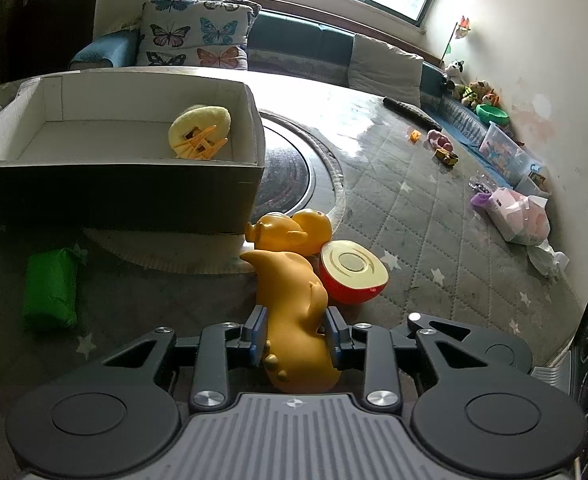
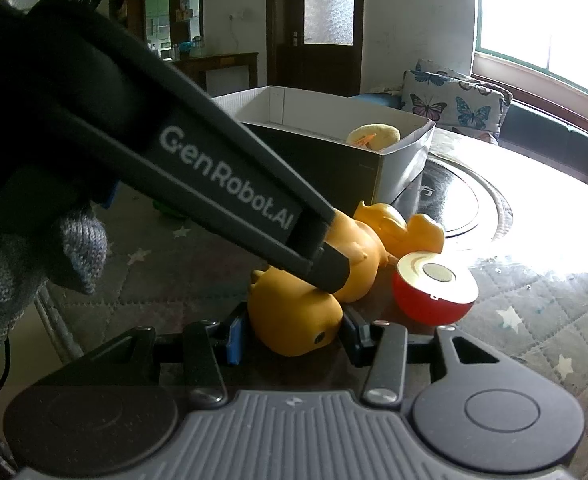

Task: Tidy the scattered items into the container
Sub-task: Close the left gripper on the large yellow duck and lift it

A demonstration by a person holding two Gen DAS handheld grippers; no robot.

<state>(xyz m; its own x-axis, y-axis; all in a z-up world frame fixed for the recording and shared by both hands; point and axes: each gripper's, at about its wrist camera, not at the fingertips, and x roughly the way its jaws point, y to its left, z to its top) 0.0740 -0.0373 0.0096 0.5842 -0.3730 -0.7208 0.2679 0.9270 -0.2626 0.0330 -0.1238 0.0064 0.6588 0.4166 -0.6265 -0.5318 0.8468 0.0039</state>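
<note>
Two grippers: both of mine are at one yellow rubber toy, which lies on the quilted worktop.
Left gripper: my fingers are closed on the toy's middle, with a blue pad against each flank.
Right gripper: my fingers stand on either side of the toy's rounded head, the end with the eye. I cannot tell whether the pads press on it.
Left hand: gloved in grey knit, seen from the right wrist view. It holds the long black gripper that reaches down to the toy's body.
Second yellow toy: just beyond the first one and touching its far end.
Red apple half: just right of both toys, with its cut face tilted up.
Cardboard box: beyond the toys and to the left, toward the worktop's left edge, with its open top up.
Plush piece: pale yellow with orange strands, inside the box at its right end.
Dark round plate: set into the worktop's middle, right of the box.
Green packet: flat near the worktop's left edge, in front of the box.
</note>
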